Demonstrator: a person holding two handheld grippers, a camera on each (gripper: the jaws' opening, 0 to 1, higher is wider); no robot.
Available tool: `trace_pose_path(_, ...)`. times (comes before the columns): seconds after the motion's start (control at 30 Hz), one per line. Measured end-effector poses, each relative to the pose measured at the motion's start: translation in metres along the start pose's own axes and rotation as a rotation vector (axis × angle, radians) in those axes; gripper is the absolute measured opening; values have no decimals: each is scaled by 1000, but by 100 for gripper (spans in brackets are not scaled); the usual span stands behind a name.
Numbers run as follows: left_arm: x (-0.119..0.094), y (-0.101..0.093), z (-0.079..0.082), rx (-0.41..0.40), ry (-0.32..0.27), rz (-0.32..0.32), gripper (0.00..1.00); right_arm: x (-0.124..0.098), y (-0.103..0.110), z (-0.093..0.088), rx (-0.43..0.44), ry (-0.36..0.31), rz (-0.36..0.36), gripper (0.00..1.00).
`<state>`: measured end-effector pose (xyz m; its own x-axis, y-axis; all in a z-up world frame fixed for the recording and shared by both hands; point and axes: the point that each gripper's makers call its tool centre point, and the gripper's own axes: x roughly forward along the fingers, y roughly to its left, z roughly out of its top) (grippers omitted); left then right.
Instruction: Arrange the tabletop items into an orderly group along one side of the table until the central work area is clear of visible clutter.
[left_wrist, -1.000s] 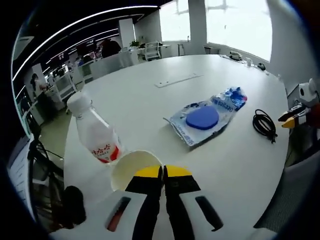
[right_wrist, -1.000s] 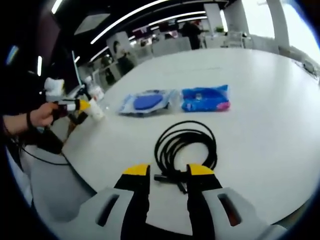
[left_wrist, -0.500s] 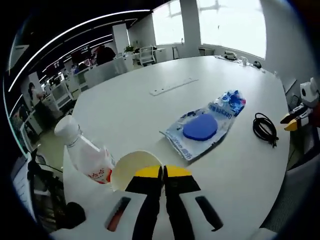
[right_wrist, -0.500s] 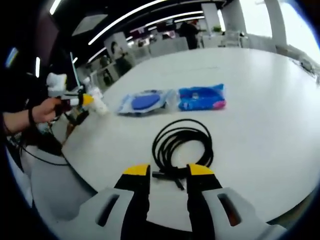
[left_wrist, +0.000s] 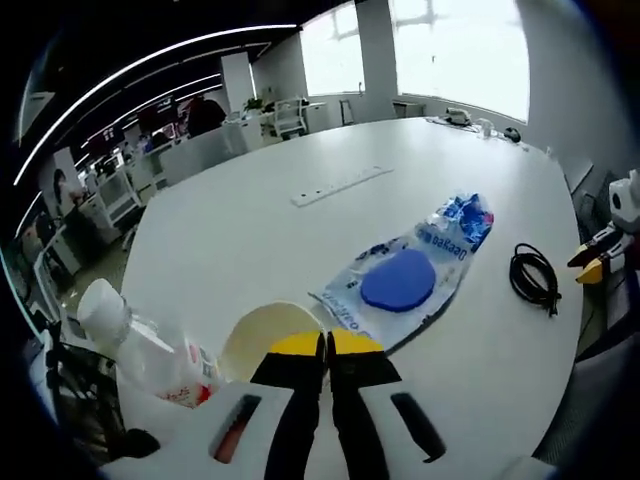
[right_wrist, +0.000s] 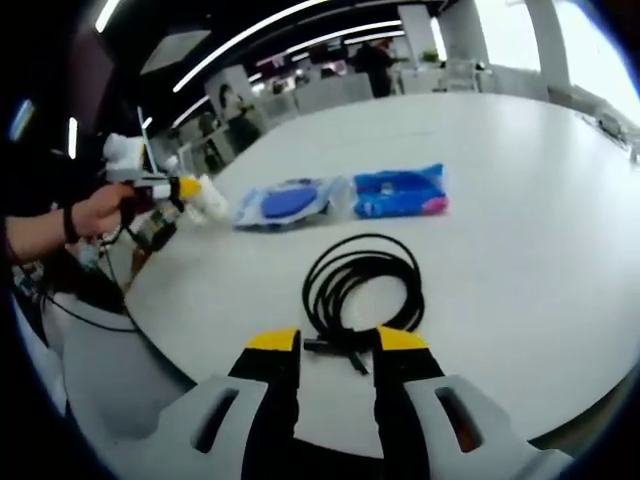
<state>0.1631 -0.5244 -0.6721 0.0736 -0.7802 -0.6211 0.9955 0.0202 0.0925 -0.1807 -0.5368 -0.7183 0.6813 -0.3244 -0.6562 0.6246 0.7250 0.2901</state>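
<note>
My left gripper (left_wrist: 327, 345) is shut on the rim of a pale paper cup (left_wrist: 262, 333). A white bottle with a red label (left_wrist: 145, 347) leans at the lower left, near the table edge. Beyond the cup lie a clear packet with a blue disc (left_wrist: 400, 280) and a blue packet (left_wrist: 460, 215). My right gripper (right_wrist: 335, 347) stands open just in front of a coiled black cable (right_wrist: 362, 283), whose end lies near the jaws. In the right gripper view a hand (right_wrist: 90, 215) holds the left gripper (right_wrist: 160, 187) with the cup (right_wrist: 210, 200).
The round white table (left_wrist: 250, 230) carries a flat power strip (left_wrist: 335, 185) further in. The cable coil (left_wrist: 533, 275) lies near the right edge, with the right gripper (left_wrist: 600, 258) beyond it. Office desks and chairs stand behind. Several small things sit at the far rim.
The left gripper has moved inward over the table with the cup, leaving the bottle lower and further left in its view. The right gripper has crept slightly closer to the cable.
</note>
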Motion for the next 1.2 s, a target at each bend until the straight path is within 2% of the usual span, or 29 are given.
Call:
trace_pose_path(0.57, 24, 5, 2, -8, 15, 6, 0, -2, -8, -3, 17, 5, -19, 25)
trace_pose_path(0.73, 31, 3, -3, -12, 38, -2, 0, -4, -8, -4, 21, 5, -24, 26)
trace_pose_path(1.2, 29, -2, -2, -18, 31, -18, 4, -4, -8, -5, 26, 4, -32, 26)
